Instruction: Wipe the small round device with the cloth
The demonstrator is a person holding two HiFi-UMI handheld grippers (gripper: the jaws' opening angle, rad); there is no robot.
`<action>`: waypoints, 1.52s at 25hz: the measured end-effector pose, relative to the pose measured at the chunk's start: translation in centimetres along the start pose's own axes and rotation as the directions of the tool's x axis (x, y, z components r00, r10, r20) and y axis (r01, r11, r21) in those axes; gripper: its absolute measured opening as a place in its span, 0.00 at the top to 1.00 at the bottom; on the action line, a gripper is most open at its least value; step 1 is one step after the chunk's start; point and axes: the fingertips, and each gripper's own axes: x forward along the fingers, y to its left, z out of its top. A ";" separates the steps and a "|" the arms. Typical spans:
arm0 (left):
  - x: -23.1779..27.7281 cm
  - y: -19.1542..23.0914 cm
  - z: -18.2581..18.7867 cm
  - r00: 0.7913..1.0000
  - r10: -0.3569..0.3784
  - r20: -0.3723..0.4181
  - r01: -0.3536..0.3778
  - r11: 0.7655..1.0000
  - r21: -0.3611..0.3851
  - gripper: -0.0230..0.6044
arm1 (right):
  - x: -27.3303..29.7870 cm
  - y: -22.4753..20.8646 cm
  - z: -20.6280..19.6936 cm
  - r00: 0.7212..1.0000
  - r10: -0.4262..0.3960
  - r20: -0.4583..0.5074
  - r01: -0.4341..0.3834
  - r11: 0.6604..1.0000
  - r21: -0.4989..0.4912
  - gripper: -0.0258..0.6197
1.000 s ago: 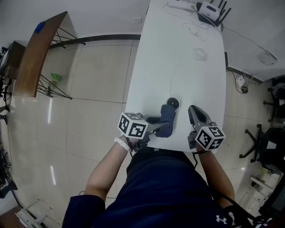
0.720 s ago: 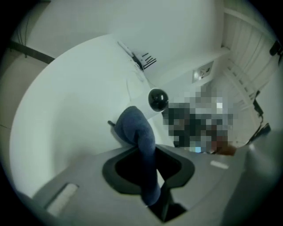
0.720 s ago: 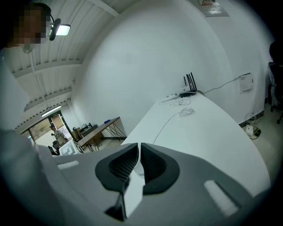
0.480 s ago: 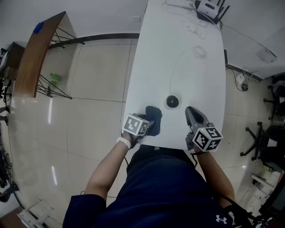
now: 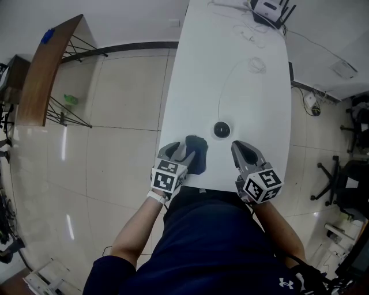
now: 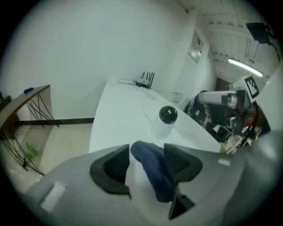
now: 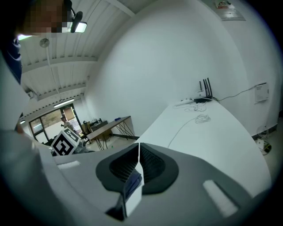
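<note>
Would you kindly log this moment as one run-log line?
left gripper: jaws just opened, cloth lies between | right gripper: shut | round device: upright, apart from cloth

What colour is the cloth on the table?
Dark blue. The cloth shows best in the left gripper view.

The white table (image 5: 196,86) carries a cloth (image 5: 196,154), round device (image 5: 221,129) (cabled) and router (image 5: 268,9).

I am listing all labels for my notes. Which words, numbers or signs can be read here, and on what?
No words or numbers can be read.
Left cube, right cube: square black-and-white markers, no letters.
Shirt emblem: white logo, no letters.
Wall panel: too blurred to read.
</note>
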 end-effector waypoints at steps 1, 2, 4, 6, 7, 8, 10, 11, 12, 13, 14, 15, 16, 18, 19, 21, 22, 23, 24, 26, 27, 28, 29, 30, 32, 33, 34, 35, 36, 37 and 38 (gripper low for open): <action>-0.7 -0.3 1.0 0.999 -0.006 0.042 0.006 1.000 -0.002 0.60 | 0.0 0.5 0.1 1.000 0.018 0.002 -0.018 1.000 -0.008 0.94; -1.5 -0.9 2.1 0.996 -0.020 0.084 0.021 1.000 -0.008 0.63 | 0.0 0.8 0.1 1.000 0.031 0.002 -0.031 0.999 -0.013 0.94; -3.1 -2.3 4.4 0.985 -0.057 0.164 0.061 0.998 -0.019 0.70 | 0.0 1.4 0.2 0.999 0.042 0.004 -0.042 0.999 -0.019 0.94; -4.2 -3.6 6.1 0.970 -0.083 0.229 0.087 0.996 -0.007 0.76 | -0.1 1.9 0.3 0.999 0.044 0.009 -0.044 0.999 -0.028 0.94; -4.7 -4.1 6.6 0.963 -0.097 0.252 0.098 0.995 0.005 0.78 | -0.2 2.2 0.4 0.999 0.044 0.013 -0.044 0.998 -0.033 0.94; -5.0 -4.7 7.1 0.956 -0.115 0.270 0.114 0.993 0.018 0.82 | -0.2 2.5 0.4 0.999 0.043 0.017 -0.042 0.998 -0.040 0.94; -5.4 -5.9 7.8 0.941 -0.166 0.296 0.159 0.986 0.045 0.88 | 0.0 3.0 0.4 0.999 0.029 0.026 -0.028 0.998 -0.051 0.94; -5.4 -6.4 8.0 0.933 -0.194 0.301 0.185 0.981 0.060 0.93 | 0.1 3.1 0.4 0.999 0.019 0.031 -0.017 0.998 -0.054 0.94; -5.4 -6.8 8.0 0.928 -0.221 0.300 0.209 0.975 0.072 0.96 | 0.3 3.2 0.4 0.999 0.009 0.034 -0.007 0.998 -0.055 0.94; -5.4 -7.0 7.8 0.925 -0.243 0.293 0.230 0.970 0.078 0.96 | 0.7 3.4 0.2 0.999 0.004 0.036 -0.002 0.999 -0.054 0.94; -5.2 -7.0 7.6 0.924 -0.257 0.283 0.245 0.966 0.078 0.96 | 1.0 3.6 0.1 0.999 0.003 0.037 -0.001 0.999 -0.051 0.94; -5.0 -7.1 7.4 0.924 -0.266 0.276 0.255 0.964 0.075 0.96 | 1.4 3.7 0.1 0.999 0.006 0.039 -0.004 0.999 -0.048 0.94; -4.5 -7.3 7.3 0.923 -0.272 0.272 0.261 0.962 0.076 0.96 | 1.6 3.6 0.2 0.999 0.010 0.042 -0.009 0.999 -0.045 0.94; -3.5 -8.7 7.5 0.922 -0.282 0.265 0.267 0.959 0.092 0.96 | 1.3 3.0 0.0 0.999 0.015 0.047 -0.013 0.999 -0.041 0.94; -3.2 -9.6 7.4 0.922 -0.288 0.260 0.271 0.957 0.101 0.96 | 0.8 2.6 -0.3 0.999 0.014 0.048 -0.012 0.999 -0.040 0.94; -2.9 -11.1 6.9 0.923 -0.298 0.243 0.279 0.954 0.110 0.96 | -0.2 2.2 -0.8 0.999 0.009 0.051 -0.007 0.999 -0.037 0.94; -2.8 -11.5 6.6 0.924 -0.301 0.235 0.282 0.953 0.113 0.96 | -0.5 2.1 -0.9 0.998 0.006 0.055 -0.004 0.999 -0.038 0.94; -2.7 -11.9 6.5 0.925 -0.303 0.230 0.283 0.952 0.116 0.96 | -0.8 2.0 -1.0 0.998 0.005 0.059 -0.003 0.999 -0.040 0.94; -2.7 -12.3 6.3 0.925 -0.304 0.228 0.283 0.951 0.121 0.96 | -1.1 1.9 -0.9 0.998 0.007 0.064 -0.004 0.999 -0.042 0.94; -2.8 -13.6 6.2 0.924 -0.307 0.227 0.283 0.950 0.135 0.96 | -2.3 1.7 -0.8 0.997 0.011 0.080 -0.007 0.999 -0.046 0.94; -2.7 -14.4 6.1 0.922 -0.314 0.227 0.287 0.947 0.145 0.96 | -3.2 1.4 -0.7 0.996 0.007 0.091 -0.003 0.999 -0.047 0.94; -2.5 -15.3 6.2 0.918 -0.324 0.227 0.294 0.943 0.155 0.96 | -4.0 1.0 -0.5 0.995 -0.003 0.102 0.008 0.999 -0.050 0.94; -2.2 -15.9 6.3 0.914 -0.334 0.228 0.303 0.939 0.161 0.96 | -4.7 0.6 -0.3 0.994 -0.015 0.112 0.021 0.998 -0.056 0.94; -1.9 -16.3 6.4 0.911 -0.341 0.230 0.309 0.937 0.162 0.96 | -5.2 0.3 -0.1 0.992 -0.023 0.121 0.031 0.997 -0.066 0.94; -2.0 -16.6 6.4 0.912 -0.335 0.238 0.308 0.940 0.145 0.96 | -5.7 0.5 0.2 0.992 -0.021 0.127 0.032 0.996 -0.088 0.94; -2.3 -16.6 6.4 0.914 -0.326 0.241 0.302 0.944 0.132 0.96 | -5.8 0.8 0.4 0.992 -0.016 0.124 0.028 0.995 -0.098 0.94; -2.5 -16.3 6.4 0.917 -0.316 0.244 0.296 0.948 0.116 0.96 | -5.6 1.1 0.7 0.993 -0.010 0.115 0.022 0.994 -0.106 0.94; -2.7 -15.9 6.5 0.920 -0.306 0.245 0.290 0.952 0.099 0.96 | -5.3 1.4 0.9 0.995 -0.005 0.102 0.016 0.994 -0.113 0.94; -3.0 -15.3 6.6 0.922 -0.298 0.246 0.287 0.955 0.082 0.96 | -4.8 1.7 1.0 0.996 -0.001 0.088 0.011 0.993 -0.116 0.94; -3.2 -14.6 6.7 0.924 -0.292 0.246 0.284 0.956 0.068 0.96 | -4.2 2.1 1.1 0.997 0.001 0.076 0.008 0.993 -0.116 0.94; -3.5 -13.9 6.8 0.925 -0.287 0.247 0.282 0.958 0.057 0.96 | -3.7 2.5 1.2 0.998 0.001 0.069 0.007 0.993 -0.117 0.94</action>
